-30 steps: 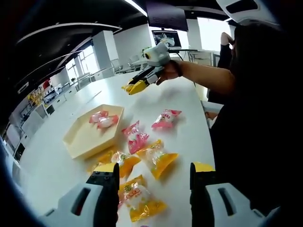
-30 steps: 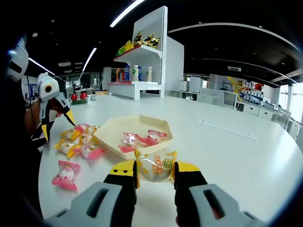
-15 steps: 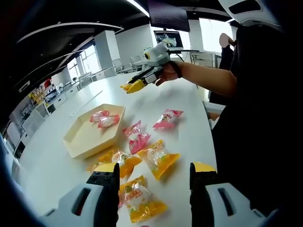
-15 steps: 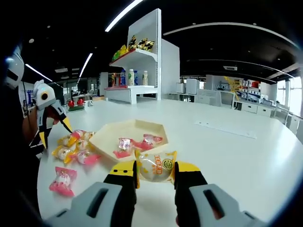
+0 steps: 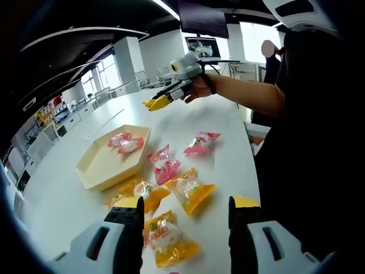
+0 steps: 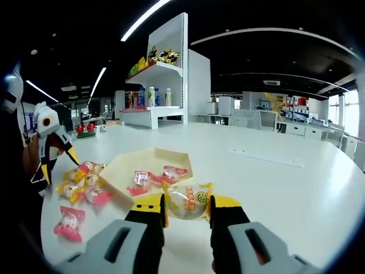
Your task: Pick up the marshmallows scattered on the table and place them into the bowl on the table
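A cream hexagonal bowl (image 5: pixel 97 168) (image 6: pixel 122 168) sits on the white table with two pink-wrapped marshmallows (image 5: pixel 124 142) (image 6: pixel 153 177) inside. Several pink and yellow wrapped marshmallows (image 5: pixel 188 188) lie scattered beside it. My left gripper (image 5: pixel 185 214) stands open above a yellow-wrapped one (image 5: pixel 168 242). In the right gripper view the left gripper (image 6: pixel 48 142) hangs over that same cluster (image 6: pixel 80 185). My right gripper (image 6: pixel 186 210) is shut on a yellow-wrapped marshmallow (image 6: pixel 187 202), held above the table on the near side of the bowl. The right gripper (image 5: pixel 162 100) also appears raised beyond the bowl.
A lone pink packet (image 5: pixel 201 142) (image 6: pixel 67 222) lies apart from the cluster. The table edge (image 5: pixel 248 142) runs by the person's dark body (image 5: pixel 308 142). A white shelf unit (image 6: pixel 165 85) with goods stands far behind. Bare tabletop (image 6: pixel 274 182) spreads right of the bowl.
The right gripper, still holding its marshmallow, has drifted slightly up and left in the left gripper view; the bowl sits a little lower and further left in the right gripper view.
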`<action>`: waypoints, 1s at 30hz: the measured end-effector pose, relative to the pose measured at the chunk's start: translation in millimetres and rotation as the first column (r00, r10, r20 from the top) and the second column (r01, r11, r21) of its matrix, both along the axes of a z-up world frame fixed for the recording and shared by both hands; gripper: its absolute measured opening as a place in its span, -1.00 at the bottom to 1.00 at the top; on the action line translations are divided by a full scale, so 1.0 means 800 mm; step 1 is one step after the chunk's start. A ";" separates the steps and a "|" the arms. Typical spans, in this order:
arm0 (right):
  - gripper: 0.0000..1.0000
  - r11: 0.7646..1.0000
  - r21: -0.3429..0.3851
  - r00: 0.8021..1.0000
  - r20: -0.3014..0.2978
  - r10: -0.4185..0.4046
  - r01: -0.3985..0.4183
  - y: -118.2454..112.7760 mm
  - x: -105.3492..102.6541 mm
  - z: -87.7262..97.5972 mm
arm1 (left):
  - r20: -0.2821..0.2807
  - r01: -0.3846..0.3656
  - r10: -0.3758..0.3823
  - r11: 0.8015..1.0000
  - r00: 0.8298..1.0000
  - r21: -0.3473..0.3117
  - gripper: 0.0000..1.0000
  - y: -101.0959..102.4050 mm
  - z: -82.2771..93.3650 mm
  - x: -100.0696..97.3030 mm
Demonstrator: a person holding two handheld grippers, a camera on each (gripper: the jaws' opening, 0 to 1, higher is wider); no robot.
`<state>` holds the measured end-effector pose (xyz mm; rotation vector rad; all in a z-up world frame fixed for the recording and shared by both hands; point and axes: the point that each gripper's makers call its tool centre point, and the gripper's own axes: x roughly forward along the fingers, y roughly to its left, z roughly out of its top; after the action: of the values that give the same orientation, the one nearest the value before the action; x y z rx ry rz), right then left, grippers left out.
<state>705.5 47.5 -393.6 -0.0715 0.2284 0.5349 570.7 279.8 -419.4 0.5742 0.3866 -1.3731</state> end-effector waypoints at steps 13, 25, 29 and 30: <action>-0.38 0.999 0.008 0.999 0.004 -0.048 0.048 -0.011 0.017 0.003 | 0.001 0.006 -0.006 1.000 1.000 0.003 0.19 -0.002 0.000 0.000; -0.38 0.998 0.022 0.998 0.005 -0.064 0.064 -0.013 0.027 0.005 | -0.003 0.004 -0.004 1.000 1.000 0.006 0.19 0.000 -0.003 -0.001; -0.38 0.997 -0.010 0.997 0.014 -0.073 0.073 -0.013 0.034 0.002 | -0.003 0.008 -0.008 1.000 1.000 -0.004 0.19 -0.002 0.001 -0.003; -0.38 0.997 -0.012 0.997 0.014 -0.074 0.074 -0.012 0.036 0.001 | -0.003 0.011 -0.011 1.000 1.000 -0.007 0.19 -0.003 0.002 -0.003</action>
<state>734.0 37.7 -392.7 -0.0785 0.2202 0.4591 568.0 277.2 -418.2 0.5689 0.3815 -1.3852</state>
